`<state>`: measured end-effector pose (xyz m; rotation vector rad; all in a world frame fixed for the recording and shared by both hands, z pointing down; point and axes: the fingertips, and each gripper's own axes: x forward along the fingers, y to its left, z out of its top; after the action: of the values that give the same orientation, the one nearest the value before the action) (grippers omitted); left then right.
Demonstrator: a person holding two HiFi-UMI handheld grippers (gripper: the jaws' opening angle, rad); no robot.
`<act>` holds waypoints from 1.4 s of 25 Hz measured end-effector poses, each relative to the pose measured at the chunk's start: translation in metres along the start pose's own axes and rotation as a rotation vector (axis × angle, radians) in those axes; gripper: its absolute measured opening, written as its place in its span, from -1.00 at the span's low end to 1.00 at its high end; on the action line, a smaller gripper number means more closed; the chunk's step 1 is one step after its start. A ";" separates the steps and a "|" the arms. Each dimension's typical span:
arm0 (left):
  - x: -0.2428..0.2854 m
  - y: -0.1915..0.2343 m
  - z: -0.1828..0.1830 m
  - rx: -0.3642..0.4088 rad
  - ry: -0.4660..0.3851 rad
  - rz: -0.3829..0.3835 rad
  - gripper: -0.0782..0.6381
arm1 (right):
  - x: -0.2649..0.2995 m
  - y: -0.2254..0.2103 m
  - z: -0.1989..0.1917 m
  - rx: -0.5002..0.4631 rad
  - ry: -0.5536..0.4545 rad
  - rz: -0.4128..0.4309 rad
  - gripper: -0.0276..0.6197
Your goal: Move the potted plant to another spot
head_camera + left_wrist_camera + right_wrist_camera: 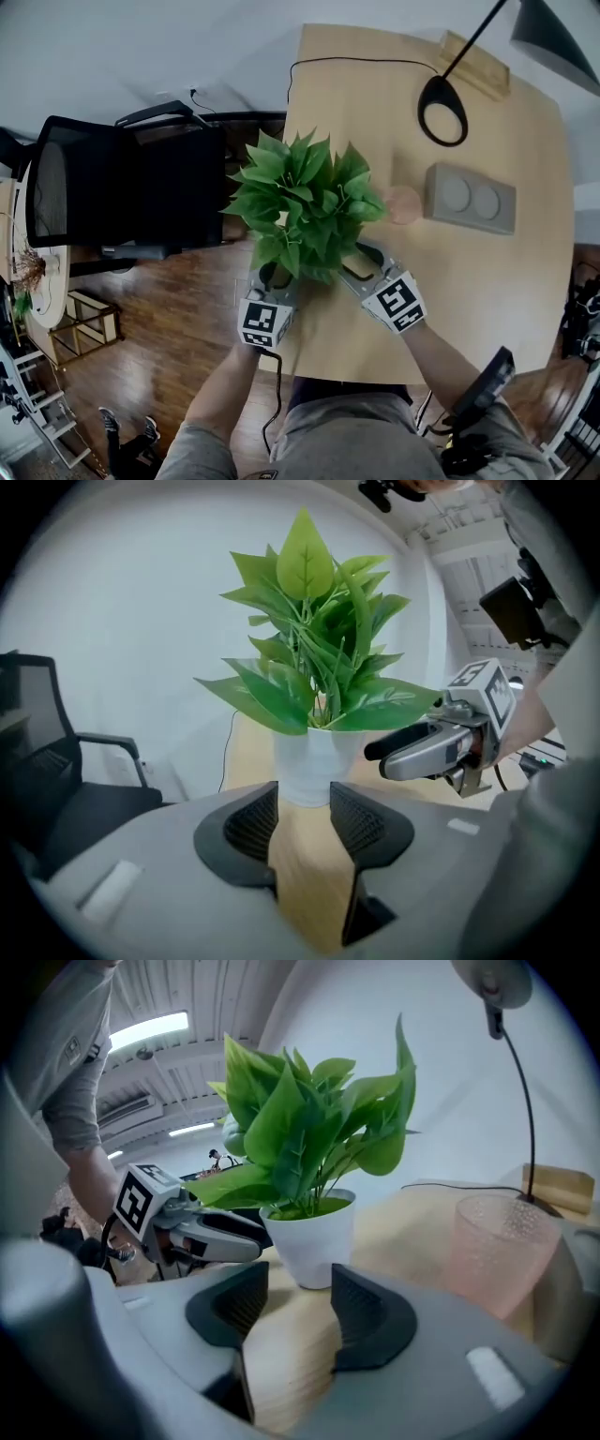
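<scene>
Wooden desk [506, 281], one potted plant [305, 206], one pink cup [403, 204]; two tools parted, empty, left tool [305, 803], right tool [300, 1283]

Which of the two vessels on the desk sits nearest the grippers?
The white plant pot, just ahead of the jaws; the pink cup stands farther back.

A light wooden table [487, 281] carried a potted plant [305, 202] by its left edge, a pink cup [403, 204] just right of it, then a grey two-dimpled block [470, 198]. Farther back stood a black lamp base [442, 110], a wooden block [475, 64] and a black cable [356, 62].
</scene>
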<state>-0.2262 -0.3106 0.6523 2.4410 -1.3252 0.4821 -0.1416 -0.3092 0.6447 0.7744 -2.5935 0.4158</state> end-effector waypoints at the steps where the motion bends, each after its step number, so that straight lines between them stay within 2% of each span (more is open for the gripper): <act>1: 0.004 0.000 0.003 0.046 -0.012 -0.029 -0.26 | 0.004 -0.002 0.001 -0.030 0.008 0.003 -0.16; 4: 0.014 -0.001 0.012 0.166 -0.038 -0.123 0.00 | 0.016 -0.005 0.002 -0.119 0.029 0.026 0.07; 8: 0.023 0.002 0.025 0.255 -0.049 -0.225 0.21 | 0.026 -0.005 0.008 -0.213 0.027 0.052 0.17; 11: 0.029 -0.001 0.031 0.351 -0.040 -0.295 0.29 | 0.032 -0.009 0.014 -0.262 0.030 0.039 0.23; 15: 0.033 0.002 0.028 0.450 -0.006 -0.298 0.25 | 0.035 -0.011 0.019 -0.296 0.003 0.019 0.24; 18: 0.033 -0.002 0.033 0.449 -0.022 -0.303 0.21 | 0.036 -0.014 0.019 -0.297 0.002 -0.003 0.15; 22: 0.034 0.005 0.026 0.455 0.006 -0.268 0.21 | 0.037 -0.013 0.020 -0.304 0.008 0.006 0.15; 29: 0.018 -0.013 0.045 0.438 -0.007 -0.312 0.20 | 0.021 -0.004 0.032 -0.287 0.035 -0.006 0.15; 35: -0.001 -0.039 0.073 0.453 -0.069 -0.351 0.20 | -0.015 0.006 0.054 -0.319 0.007 -0.064 0.15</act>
<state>-0.1838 -0.3210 0.5820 3.0018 -0.8442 0.6648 -0.1490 -0.3181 0.5898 0.7368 -2.5324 -0.0159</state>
